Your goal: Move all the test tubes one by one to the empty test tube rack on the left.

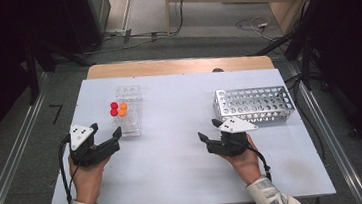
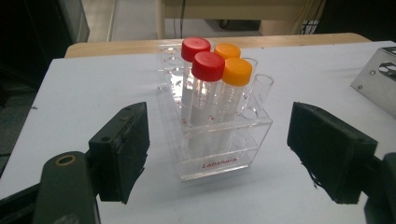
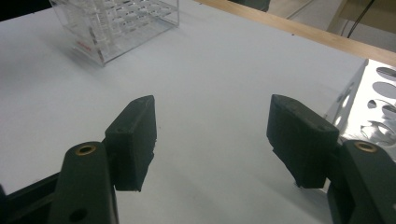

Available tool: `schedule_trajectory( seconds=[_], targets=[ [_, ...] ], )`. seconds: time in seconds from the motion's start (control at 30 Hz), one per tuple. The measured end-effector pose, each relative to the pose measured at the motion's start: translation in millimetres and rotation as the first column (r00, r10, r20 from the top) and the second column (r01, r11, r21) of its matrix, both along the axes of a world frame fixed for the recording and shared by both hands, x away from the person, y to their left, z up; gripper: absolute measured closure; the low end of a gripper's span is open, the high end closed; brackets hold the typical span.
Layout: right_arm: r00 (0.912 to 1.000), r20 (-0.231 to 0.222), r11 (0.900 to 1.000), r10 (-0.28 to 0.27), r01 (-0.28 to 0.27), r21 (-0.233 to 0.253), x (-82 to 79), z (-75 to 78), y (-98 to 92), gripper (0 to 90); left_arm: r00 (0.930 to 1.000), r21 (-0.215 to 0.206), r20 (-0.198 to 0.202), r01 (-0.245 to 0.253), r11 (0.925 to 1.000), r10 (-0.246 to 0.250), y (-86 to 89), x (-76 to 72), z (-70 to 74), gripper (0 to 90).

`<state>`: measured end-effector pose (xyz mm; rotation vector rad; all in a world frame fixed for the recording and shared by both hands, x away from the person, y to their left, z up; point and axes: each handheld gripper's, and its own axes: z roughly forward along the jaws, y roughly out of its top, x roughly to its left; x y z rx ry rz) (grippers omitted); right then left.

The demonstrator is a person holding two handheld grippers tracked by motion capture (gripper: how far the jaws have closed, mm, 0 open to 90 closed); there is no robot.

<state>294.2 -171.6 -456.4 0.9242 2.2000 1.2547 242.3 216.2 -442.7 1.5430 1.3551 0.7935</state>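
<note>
A: How far are you?

B: Both your jaws stand wide apart, empty. Left gripper (image 1: 106, 135) faces the clear rack (image 2: 219, 140) at its 12 o'clock; four capped tubes (image 2: 208, 88) sit inside. Metal rack (image 1: 253, 106), at 1 o'clock from the right gripper (image 1: 210, 130), looks empty.

A: So nothing is moved yet, I think.

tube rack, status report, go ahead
Left gripper open, facing tube rack, not touching. Right gripper open, empty, beside metal rack. Four capped tubes upright in tube rack. Nothing in the way.

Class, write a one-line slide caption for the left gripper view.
Open left gripper facing a clear rack holding four capped tubes.
</note>
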Motion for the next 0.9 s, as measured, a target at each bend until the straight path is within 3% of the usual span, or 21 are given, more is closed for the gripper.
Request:
schedule_trajectory(
  seconds=[0.17,0.4,0.57,0.9],
  targets=[
    [0.9996,-0.006,1.0,-0.027,0.027,0.011,-1.2,1.4,-14.0,29.8,0.9999,-0.003,0.002,-0.014,0.9999,0.014,7.4,-6.1,-1.0,20.9],
    [0.9967,-0.006,0.996,-0.081,0.082,0.035,-4.6,3.9,-47.7,29.0,0.9995,-0.003,-0.001,-0.033,0.9995,0.033,19.6,-14.4,-4.0,20.7],
    [0.9923,-0.012,0.991,-0.123,0.124,0.045,-8.8,4.3,-69.4,28.5,0.9992,0.001,-0.001,-0.041,0.9992,0.041,21.3,-17.2,-4.8,20.1],
    [0.9878,-0.008,0.987,-0.156,0.156,0.047,-14.5,3.6,-93.8,28.2,0.9994,0.014,-0.013,-0.032,0.9994,0.032,17.4,-19.7,-8.5,19.4]
  ],
)
